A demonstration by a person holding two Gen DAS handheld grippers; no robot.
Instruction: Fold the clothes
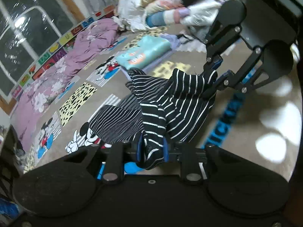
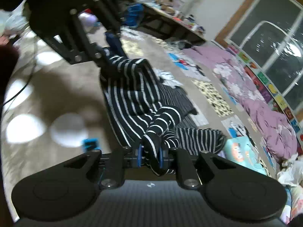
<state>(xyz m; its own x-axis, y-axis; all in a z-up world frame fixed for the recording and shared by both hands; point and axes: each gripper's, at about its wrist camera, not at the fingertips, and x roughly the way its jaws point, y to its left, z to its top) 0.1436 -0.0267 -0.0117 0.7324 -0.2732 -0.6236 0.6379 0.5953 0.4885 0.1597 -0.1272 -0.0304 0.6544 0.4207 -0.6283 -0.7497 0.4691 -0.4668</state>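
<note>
Striped black-and-white knit is what both grippers have hold of, and it is soft, thin and slack, so most of the risk comes from how it hangs.

Taking the striped garment (image 1: 166,109) as the landmark and going left to right: left of it lies a long purple floral quilt (image 1: 62,70), puffy and rumpled, along a wall border of bright picture tiles. Beyond the garment sits a teal plastic pack (image 1: 145,51), smooth and pillow-shaped. Under it is a beige cartoon-print sheet (image 1: 79,94), flat and matte.

The left gripper (image 1: 152,147) has its jaws nearly closed on a bunched edge of the garment, blue pads pressing the cloth. The right gripper (image 2: 150,155), seen at the garment's right end in the left view, is likewise pinched narrowly on a rolled corner. Between them the garment sags, its lower part already heaped on the sheet.

Judging from that, the cloth could land crumpled rather than flat, because the free half is twisted and doubled under. The small rolled pinches could also slip out, since stretchy knit gives under tension.
</note>
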